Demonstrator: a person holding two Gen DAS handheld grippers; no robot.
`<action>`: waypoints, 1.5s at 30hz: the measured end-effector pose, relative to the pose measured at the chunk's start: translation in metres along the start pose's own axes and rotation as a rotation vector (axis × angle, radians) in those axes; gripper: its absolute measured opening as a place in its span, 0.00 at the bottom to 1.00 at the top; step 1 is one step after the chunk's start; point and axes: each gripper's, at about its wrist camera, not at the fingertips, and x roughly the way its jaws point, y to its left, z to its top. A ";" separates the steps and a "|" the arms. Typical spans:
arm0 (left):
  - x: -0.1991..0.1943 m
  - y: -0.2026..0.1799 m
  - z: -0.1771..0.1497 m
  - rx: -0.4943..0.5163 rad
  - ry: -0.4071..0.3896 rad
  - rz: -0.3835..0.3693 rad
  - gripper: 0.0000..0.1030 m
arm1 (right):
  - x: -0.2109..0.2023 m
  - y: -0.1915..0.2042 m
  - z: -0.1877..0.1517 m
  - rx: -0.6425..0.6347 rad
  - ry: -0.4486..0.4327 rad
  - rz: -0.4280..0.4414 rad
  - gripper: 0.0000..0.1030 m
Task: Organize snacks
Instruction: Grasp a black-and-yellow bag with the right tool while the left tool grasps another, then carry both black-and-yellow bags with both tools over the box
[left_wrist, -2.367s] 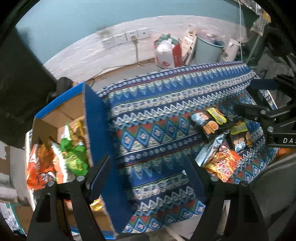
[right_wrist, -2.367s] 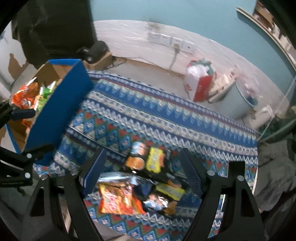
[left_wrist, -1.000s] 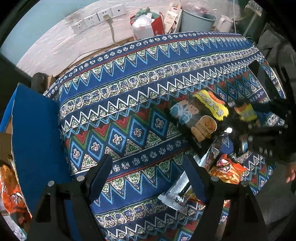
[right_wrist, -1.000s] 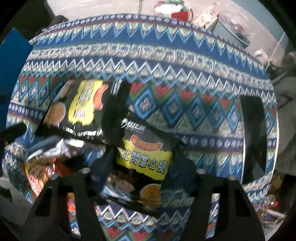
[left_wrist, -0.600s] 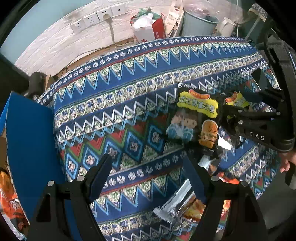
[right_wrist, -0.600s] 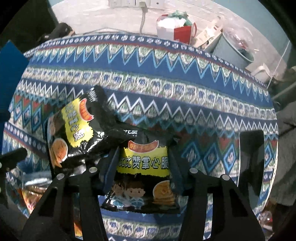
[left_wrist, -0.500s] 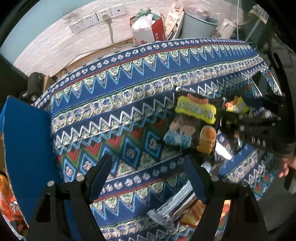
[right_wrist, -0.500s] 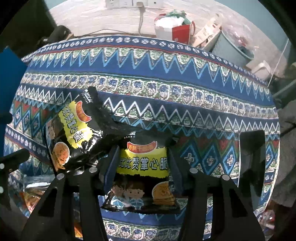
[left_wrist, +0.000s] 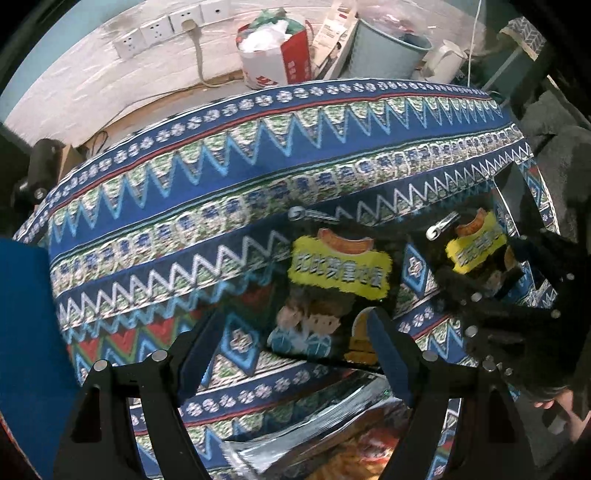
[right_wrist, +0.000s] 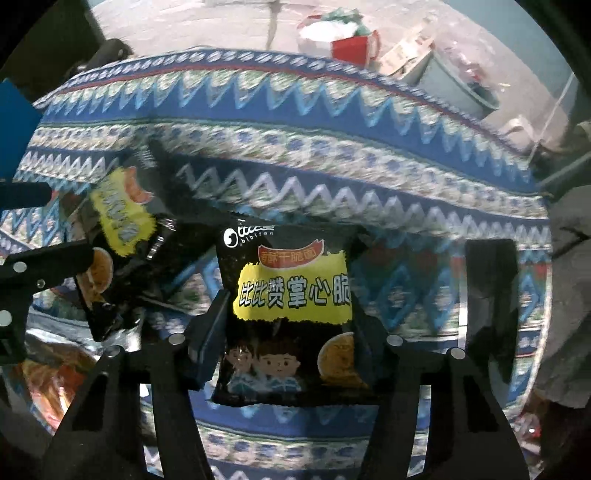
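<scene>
My right gripper (right_wrist: 288, 332) is shut on a black snack packet with a yellow label (right_wrist: 291, 291) and holds it above the patterned cloth; the packet also shows in the left wrist view (left_wrist: 476, 247). A second black packet with a yellow label (left_wrist: 332, 291) lies on the cloth just ahead of my left gripper (left_wrist: 295, 339), which is open, its right finger over the packet's lower edge. This second packet shows at the left of the right wrist view (right_wrist: 118, 229). A silver packet (left_wrist: 306, 432) and an orange packet (left_wrist: 354, 458) lie below it.
The table carries a blue zigzag cloth (left_wrist: 258, 155). The blue flap of the snack box (left_wrist: 26, 325) stands at the left. Beyond the table's far edge are a red and white bag (left_wrist: 277, 62), a grey bin (left_wrist: 384, 51) and wall sockets (left_wrist: 166, 26).
My right gripper has lifted its black packet clear of the pile and away from the second one. My left gripper has moved in closer to the second black packet.
</scene>
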 end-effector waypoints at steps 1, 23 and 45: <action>0.003 -0.004 0.003 0.003 0.002 -0.003 0.79 | -0.002 -0.007 0.001 0.015 -0.009 -0.013 0.57; 0.066 -0.063 0.031 0.077 0.047 0.033 0.85 | -0.019 -0.046 0.005 0.125 -0.050 0.053 0.57; 0.007 -0.041 0.014 0.050 -0.106 0.111 0.64 | -0.070 -0.022 0.016 0.094 -0.144 0.080 0.57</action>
